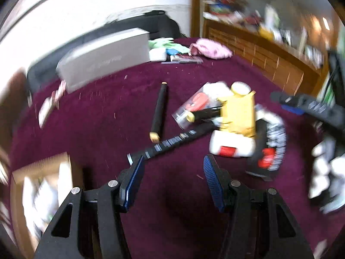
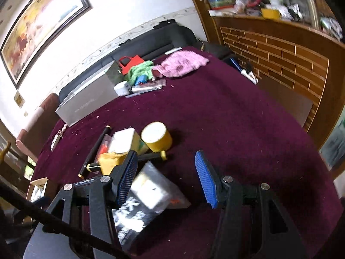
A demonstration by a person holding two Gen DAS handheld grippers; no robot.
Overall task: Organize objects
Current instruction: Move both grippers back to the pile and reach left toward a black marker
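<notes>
A loose heap of small objects lies on the dark purple cloth-covered table (image 2: 226, 116), slightly left of centre in the right wrist view. In it, a yellow roll of tape with a pale face (image 2: 156, 137) stands on its edge at the far side, touching a pale box with a yellow-green side (image 2: 127, 141). Just nearer lies a yellow packet (image 2: 110, 161) and a short black tube with yellow caps (image 2: 151, 155). A long black stick with a gold tip (image 2: 96, 149) lies along the left of the heap. Closest to the camera, a clear plastic bag holding a white block (image 2: 151, 190) rests on a black packet with white print (image 2: 129, 218).

The left wrist view, blurred, shows the same heap from another side: the yellow packet (image 1: 238, 113) on top of a white and red container (image 1: 231, 149), with the black gold-tipped stick (image 1: 159, 110) lying apart to the left.

The right gripper (image 2: 167, 179) hovers above the cloth with its blue pads apart and nothing between them; its left pad overlaps the plastic bag in view. The left gripper (image 1: 172, 185) also has its jaws apart and empty over bare cloth.

Further back sit a long grey cardboard box (image 2: 86, 101), a pink towel (image 2: 183, 63) and a green cloth (image 2: 140, 70). A framed painting (image 2: 41, 26) hangs on the white wall
</notes>
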